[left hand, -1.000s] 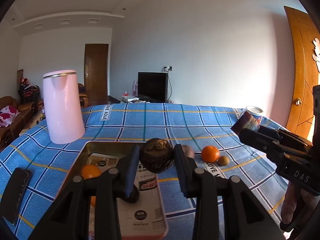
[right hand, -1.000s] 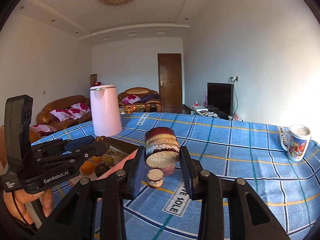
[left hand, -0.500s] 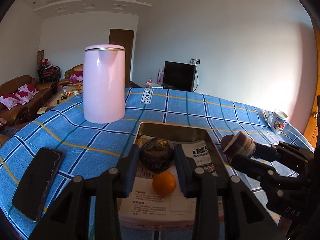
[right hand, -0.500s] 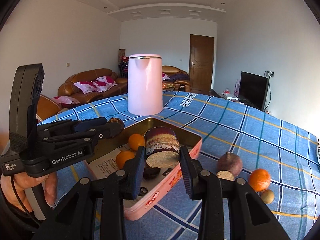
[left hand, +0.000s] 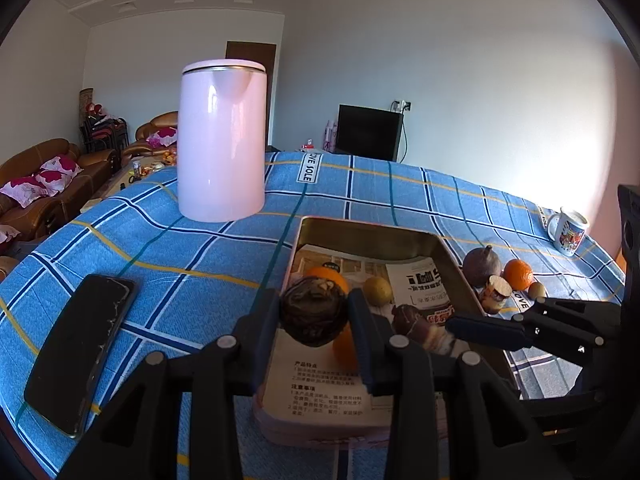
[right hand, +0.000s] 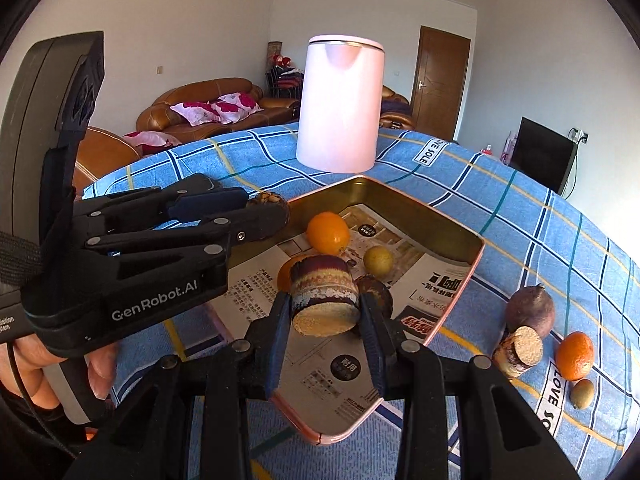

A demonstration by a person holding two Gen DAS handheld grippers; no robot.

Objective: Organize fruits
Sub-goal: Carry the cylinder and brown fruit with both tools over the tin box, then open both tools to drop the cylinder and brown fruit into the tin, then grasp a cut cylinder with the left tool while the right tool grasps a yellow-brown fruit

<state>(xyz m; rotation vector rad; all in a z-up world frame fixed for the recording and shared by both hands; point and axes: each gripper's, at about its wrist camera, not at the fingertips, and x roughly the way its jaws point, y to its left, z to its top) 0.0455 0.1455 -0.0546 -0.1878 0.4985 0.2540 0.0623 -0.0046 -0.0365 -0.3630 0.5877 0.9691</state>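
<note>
Left wrist view: blue plaid tablecloth (left hand: 200, 248) in a white-walled living room, bearing one tall pink kettle (left hand: 221, 140) and one paper-lined metal tray (left hand: 362, 232). Left gripper (left hand: 314, 316) clamped on a dark brown round fruit (left hand: 314, 312) above the tray's near end; right gripper (right hand: 324, 304) clamped on a striped purple cut fruit piece (right hand: 323, 300) over the tray. Inside the tray, two oranges (right hand: 328, 233) and one yellow-green fruit (right hand: 378, 261).

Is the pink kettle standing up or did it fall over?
Standing up. The pink kettle sits flat on its base on the blue checked tablecloth, its lid rim level on top.
</note>
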